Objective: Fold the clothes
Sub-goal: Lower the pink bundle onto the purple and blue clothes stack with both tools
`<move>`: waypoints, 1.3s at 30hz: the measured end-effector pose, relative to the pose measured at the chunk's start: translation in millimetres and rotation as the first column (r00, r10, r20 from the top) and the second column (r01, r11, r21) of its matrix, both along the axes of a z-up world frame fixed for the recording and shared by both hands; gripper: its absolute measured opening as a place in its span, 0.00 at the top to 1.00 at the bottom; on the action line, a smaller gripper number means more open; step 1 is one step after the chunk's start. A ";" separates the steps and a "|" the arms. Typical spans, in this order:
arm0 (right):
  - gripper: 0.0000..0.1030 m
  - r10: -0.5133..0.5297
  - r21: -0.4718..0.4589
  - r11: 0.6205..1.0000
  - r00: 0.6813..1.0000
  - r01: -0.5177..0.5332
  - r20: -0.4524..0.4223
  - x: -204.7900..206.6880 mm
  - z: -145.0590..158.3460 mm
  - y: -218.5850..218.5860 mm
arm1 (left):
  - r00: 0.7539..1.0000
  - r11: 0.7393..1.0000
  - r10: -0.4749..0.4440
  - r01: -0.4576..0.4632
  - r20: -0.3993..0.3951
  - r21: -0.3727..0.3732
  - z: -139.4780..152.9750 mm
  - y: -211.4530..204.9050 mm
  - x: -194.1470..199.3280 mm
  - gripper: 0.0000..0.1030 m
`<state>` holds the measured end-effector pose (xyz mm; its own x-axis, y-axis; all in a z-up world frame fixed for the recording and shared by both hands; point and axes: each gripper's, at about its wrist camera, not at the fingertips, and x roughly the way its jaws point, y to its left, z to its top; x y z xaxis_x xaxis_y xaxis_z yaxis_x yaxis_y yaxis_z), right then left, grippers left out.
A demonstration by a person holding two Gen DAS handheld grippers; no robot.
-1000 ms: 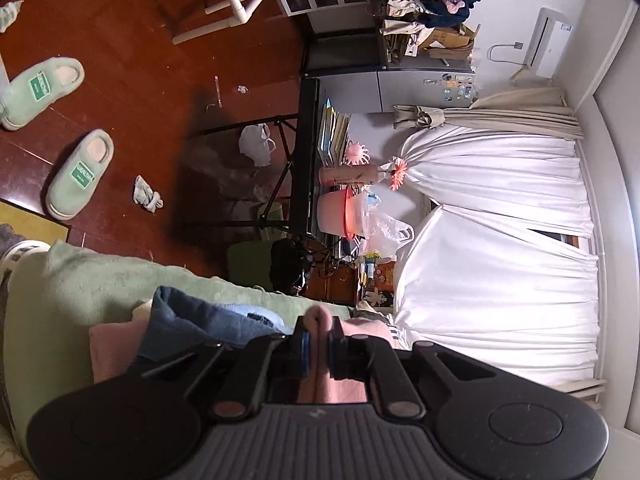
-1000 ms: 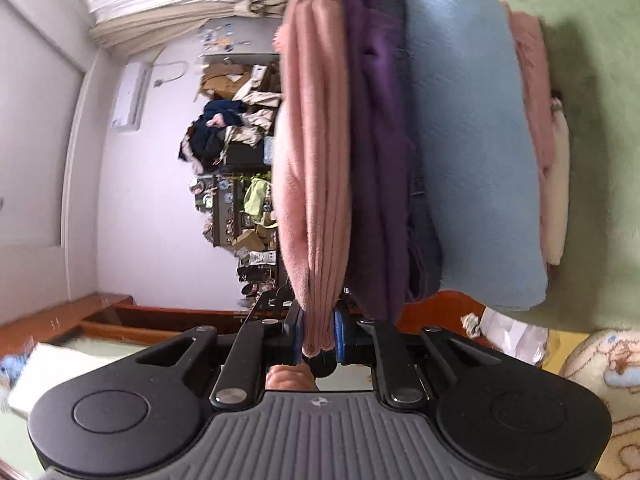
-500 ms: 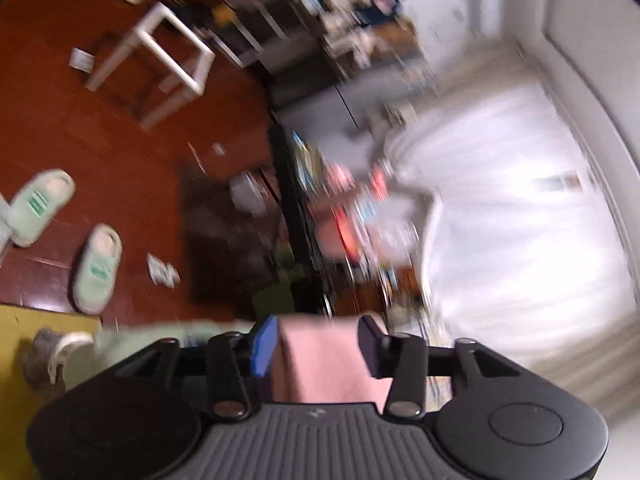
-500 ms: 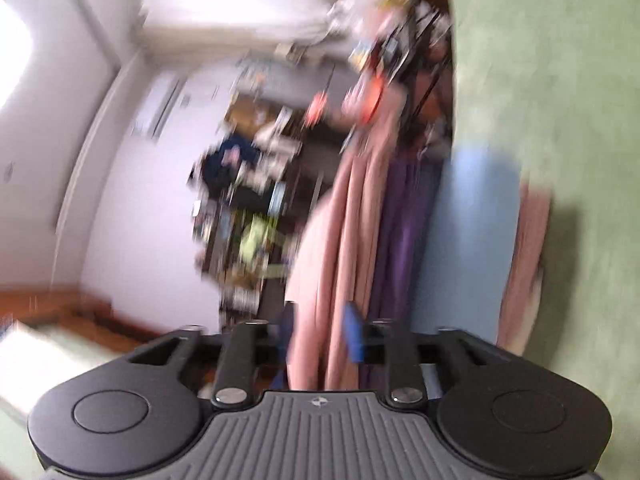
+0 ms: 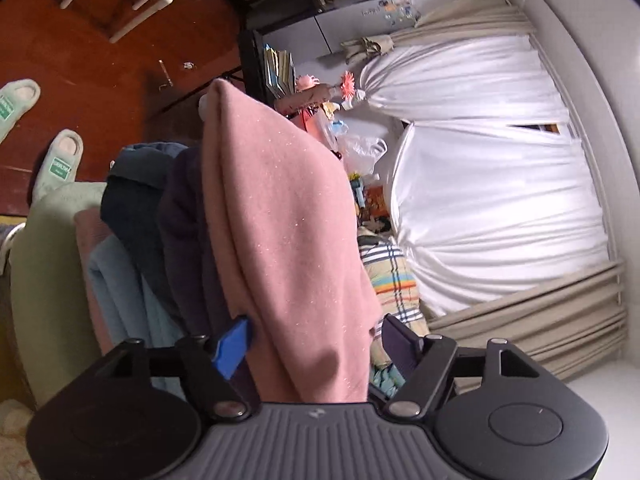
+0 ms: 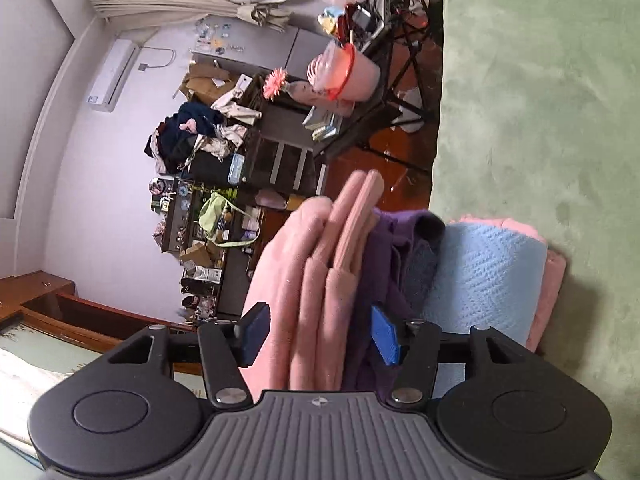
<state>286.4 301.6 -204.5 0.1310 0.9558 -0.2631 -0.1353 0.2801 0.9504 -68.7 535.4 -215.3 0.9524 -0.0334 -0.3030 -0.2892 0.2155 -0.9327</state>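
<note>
left tool opening | right tool opening | pink garment between

slipper cropped, fridge magnets illegible

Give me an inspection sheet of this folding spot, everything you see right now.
Surface: green blanket under the pile.
Job's things: folded pink garment tops a stack with purple garment and blue towel.
Clutter: slippers on floor, crowded shelves.
Grippers: left hand-held gripper and right hand-held gripper have just been opening, pink cloth between the jaws.
Cables: nothing seen.
Surroundings: white curtains, wooden floor.
</note>
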 end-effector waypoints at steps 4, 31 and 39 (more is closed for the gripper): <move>0.47 -0.013 0.054 0.998 1.000 0.013 -0.004 0.5 8.9 -2.6 | 1.000 1.000 0.009 -0.009 0.016 -0.022 0.1 -2.8 -1.1 0.32; 0.88 0.029 -0.056 0.998 0.999 -0.028 0.015 8.7 4.5 14.8 | 0.998 0.986 -0.017 0.006 -0.065 -0.168 -35.4 -12.9 9.5 0.97; 0.78 0.020 0.028 0.999 0.994 -0.017 -0.105 21.7 -14.4 -1.8 | 0.995 0.995 -0.032 0.024 -0.091 -0.092 -29.4 -20.0 14.5 0.97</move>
<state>308.1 299.8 -218.9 0.0861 0.9649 -0.2480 -0.0395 0.2520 0.9669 -54.2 515.4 -244.7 0.9190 -0.0913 -0.3837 -0.3696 0.1400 -0.9186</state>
